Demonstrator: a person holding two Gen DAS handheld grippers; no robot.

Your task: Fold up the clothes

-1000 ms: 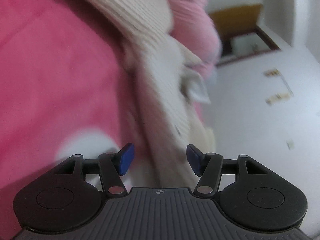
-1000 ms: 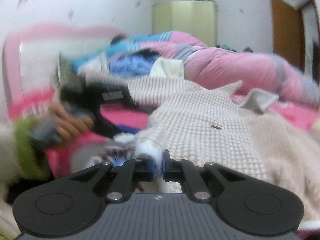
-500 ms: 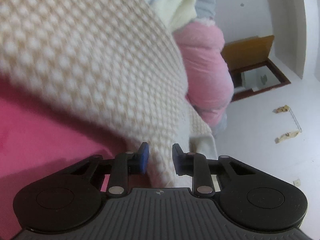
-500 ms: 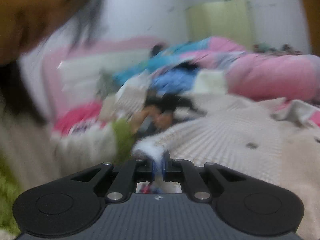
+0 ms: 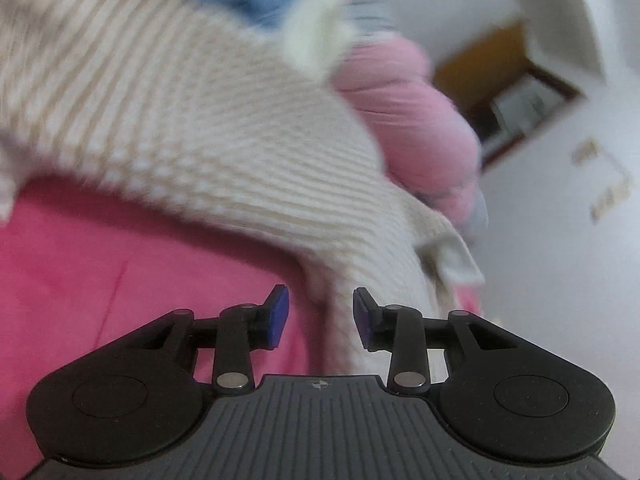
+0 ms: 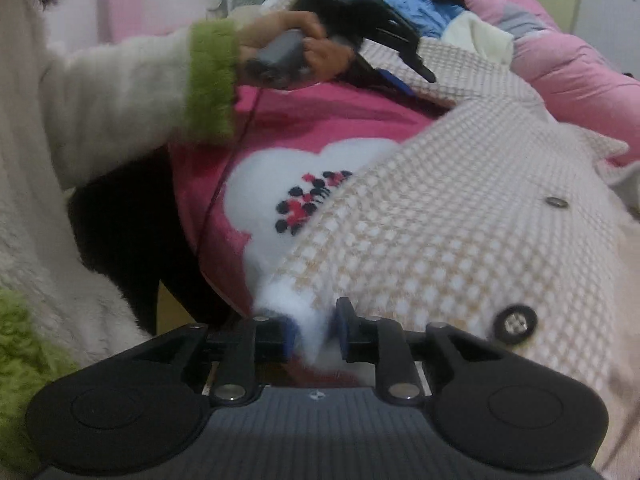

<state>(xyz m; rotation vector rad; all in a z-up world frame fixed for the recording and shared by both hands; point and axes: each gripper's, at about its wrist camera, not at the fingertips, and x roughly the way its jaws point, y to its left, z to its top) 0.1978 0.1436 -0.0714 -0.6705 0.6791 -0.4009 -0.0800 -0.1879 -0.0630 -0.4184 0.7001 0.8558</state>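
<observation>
The bed (image 6: 304,120), covered in a magenta sheet with a white cloud print, fills the left and centre of the right wrist view; its bare pink surface also takes the lower left of the left wrist view, the one uncovered stretch near the fingers. At the right of the left wrist view, pale floor (image 5: 560,300) lies past the bed edge. A pink quilt (image 6: 572,64) is heaped at the upper right, with blue cloth on top.

One checked beige cardigan (image 6: 460,216) is spread across the right half of the right wrist view; two dark buttons show on it. In the left wrist view it is motion-blurred and crosses from upper left down to the centre.

The right gripper (image 6: 313,330) has its blue fingers slightly apart with the cardigan's fluffy white corner between them; whether they pinch it I cannot tell.

The left gripper (image 5: 316,318) has its fingers spread apart, gripping nothing; a strip of the cardigan's edge runs down through the gap without clearly touching either pad. In the upper centre of the right wrist view this gripper sits in the person's hand (image 6: 316,48), over the cardigan's far side.
</observation>
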